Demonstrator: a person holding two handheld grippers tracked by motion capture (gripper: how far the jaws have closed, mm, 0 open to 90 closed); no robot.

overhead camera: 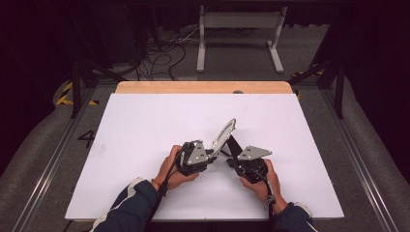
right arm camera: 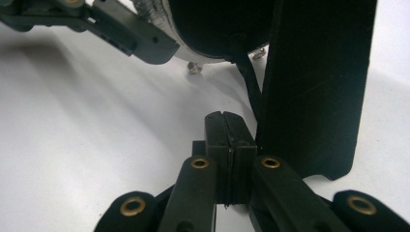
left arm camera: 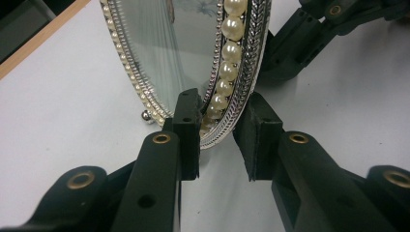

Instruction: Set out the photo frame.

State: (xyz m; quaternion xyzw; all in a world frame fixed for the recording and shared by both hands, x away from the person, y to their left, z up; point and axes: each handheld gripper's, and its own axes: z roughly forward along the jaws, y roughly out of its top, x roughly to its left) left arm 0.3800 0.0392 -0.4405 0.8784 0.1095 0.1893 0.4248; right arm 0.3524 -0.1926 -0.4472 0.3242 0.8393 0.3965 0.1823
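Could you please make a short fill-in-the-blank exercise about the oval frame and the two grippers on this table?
1. The rim of the oval frame is decorated with a row of ____.
2. The fingers of the right gripper are ____.
3. The left gripper has one finger on each side of the frame's ____.
4. The table has a ____ top.

Missing words: pearls; shut; rim; white

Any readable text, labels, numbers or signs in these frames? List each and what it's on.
"4": dark numeral on the grey floor, left of the table, in the high view.
Nothing else reads. The oval frame with pearl trim bears no lettering, nor does its black stand. The left gripper and the right gripper carry no visible markings. The yellow-black floor tape is a pattern, not text.
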